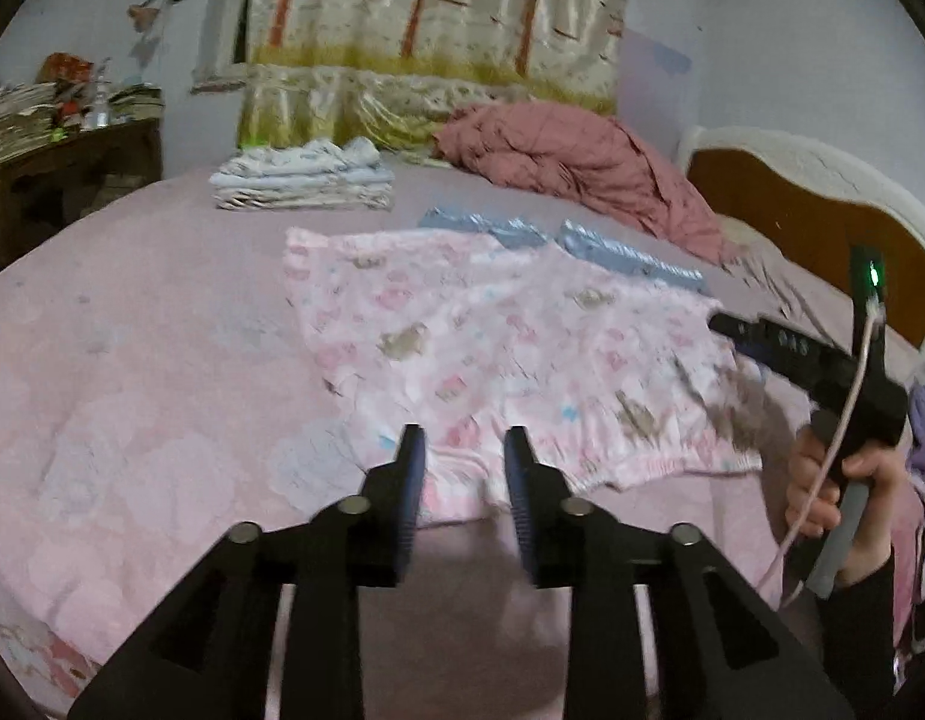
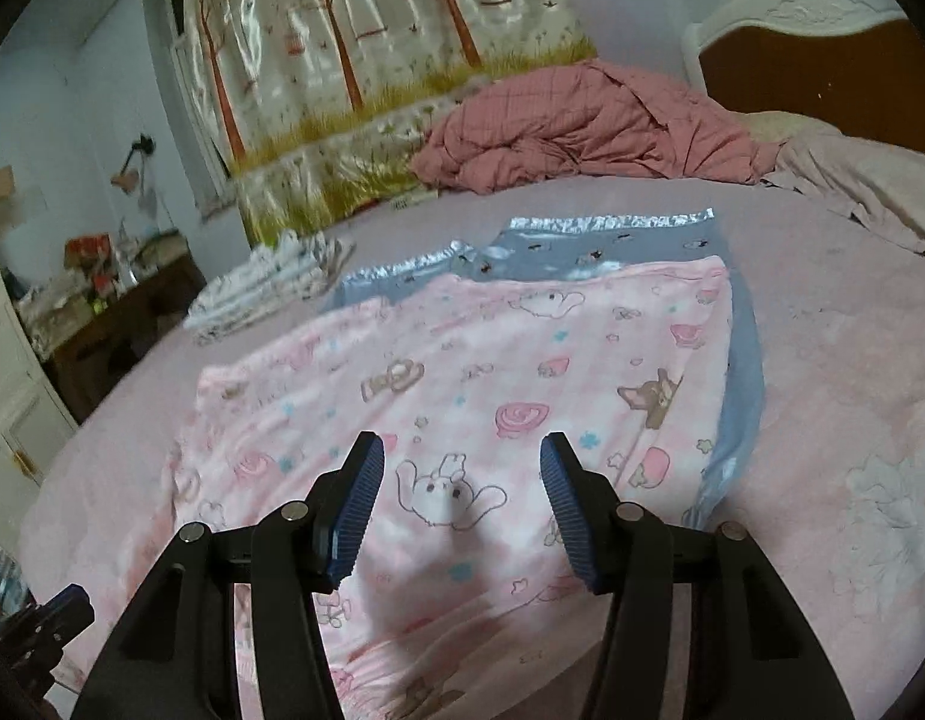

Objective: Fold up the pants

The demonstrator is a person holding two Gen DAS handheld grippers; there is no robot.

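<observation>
Pink cartoon-print pants (image 1: 492,348) lie flat on the bed, folded lengthwise, waistband toward me; they also fill the right wrist view (image 2: 462,396). Blue pants (image 1: 612,255) lie under them, showing at the far edge and along the right side (image 2: 744,360). My left gripper (image 1: 465,456) is open, its fingers just above the pink waistband. My right gripper (image 2: 462,498) is open and empty, hovering over the waist end of the pink pants. From the left wrist view the right gripper's tips (image 1: 723,324) sit over the pants' right edge.
A stack of folded clothes (image 1: 303,183) sits at the far left of the bed (image 1: 132,360). A crumpled rose quilt (image 1: 582,162) lies at the far side by the headboard (image 1: 792,204). A cluttered dark desk (image 1: 72,180) stands to the left.
</observation>
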